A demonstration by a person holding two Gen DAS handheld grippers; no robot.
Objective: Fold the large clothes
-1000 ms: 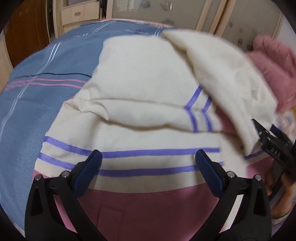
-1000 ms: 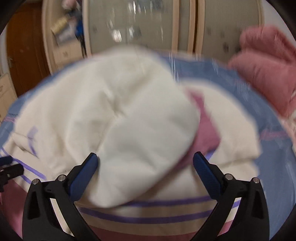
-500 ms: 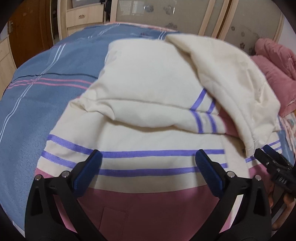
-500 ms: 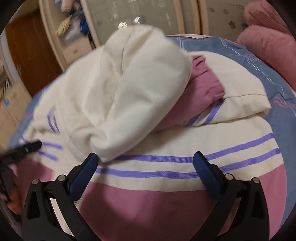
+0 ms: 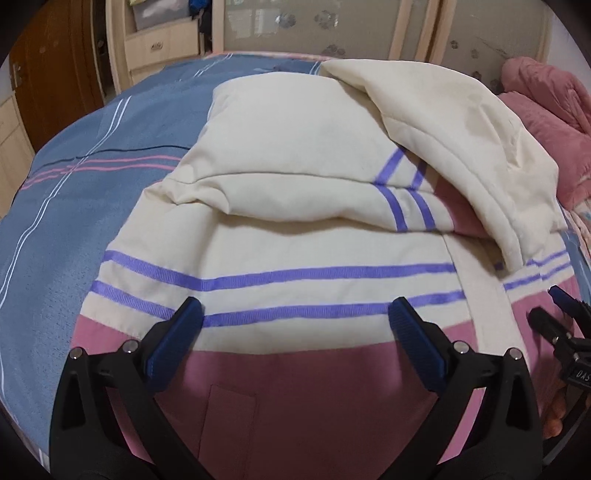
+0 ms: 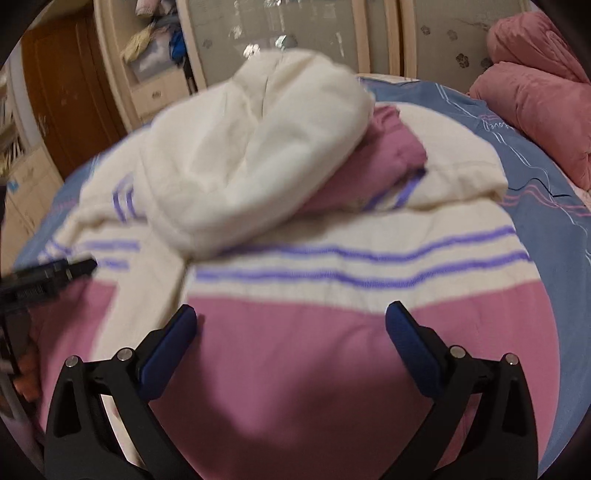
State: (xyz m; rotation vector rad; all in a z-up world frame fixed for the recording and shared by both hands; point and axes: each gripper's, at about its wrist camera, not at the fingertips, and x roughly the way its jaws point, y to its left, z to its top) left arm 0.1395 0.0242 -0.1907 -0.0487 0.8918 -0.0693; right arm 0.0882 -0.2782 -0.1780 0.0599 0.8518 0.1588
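Observation:
A cream and pink padded jacket [image 5: 295, 243] with purple stripes lies spread on the bed. Both sleeves are folded in across its chest, and the cream hood [image 5: 461, 147] lies flopped over them. My left gripper [image 5: 295, 314] hovers open over the pink hem, nothing between its fingers. Over the hem's other side my right gripper [image 6: 291, 317] also stands open and empty above the jacket [image 6: 332, 258]. The hood [image 6: 251, 155] looks blurred in the right wrist view. Each gripper shows at the edge of the other's view: the right gripper [image 5: 561, 325] and the left gripper [image 6: 55, 273].
The jacket rests on a blue bedspread [image 5: 92, 177] with pink and white lines. Pink pillows or a quilt [image 5: 546, 110] lie at the bed's far right. Wardrobe doors [image 5: 332, 26] and a wooden door [image 5: 55, 66] stand beyond the bed.
The hood has dropped from the right gripper onto the folded sleeves. Both grippers have pulled back toward the pink hem.

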